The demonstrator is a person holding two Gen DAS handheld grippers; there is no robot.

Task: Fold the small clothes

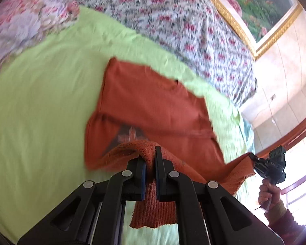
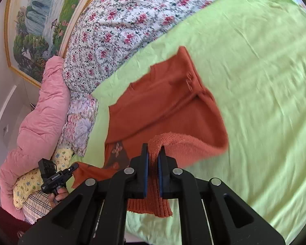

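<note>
A small rust-orange knit sweater (image 1: 151, 106) lies partly on a light green sheet (image 1: 42, 106); it also shows in the right wrist view (image 2: 169, 110). My left gripper (image 1: 150, 159) is shut on one corner of its ribbed hem and holds it lifted. My right gripper (image 2: 153, 155) is shut on the other hem corner, also lifted. The hem hangs between both. The right gripper appears at the right in the left wrist view (image 1: 255, 161); the left gripper appears at the lower left in the right wrist view (image 2: 75, 166).
A floral quilt (image 2: 120, 30) lies beyond the green sheet (image 2: 255, 81). A pink duvet (image 2: 38, 118) and patterned pillows (image 2: 30, 183) pile at the left. A framed landscape painting (image 2: 40, 16) hangs on the wall. A window with a wooden frame (image 1: 299, 134) is at the right.
</note>
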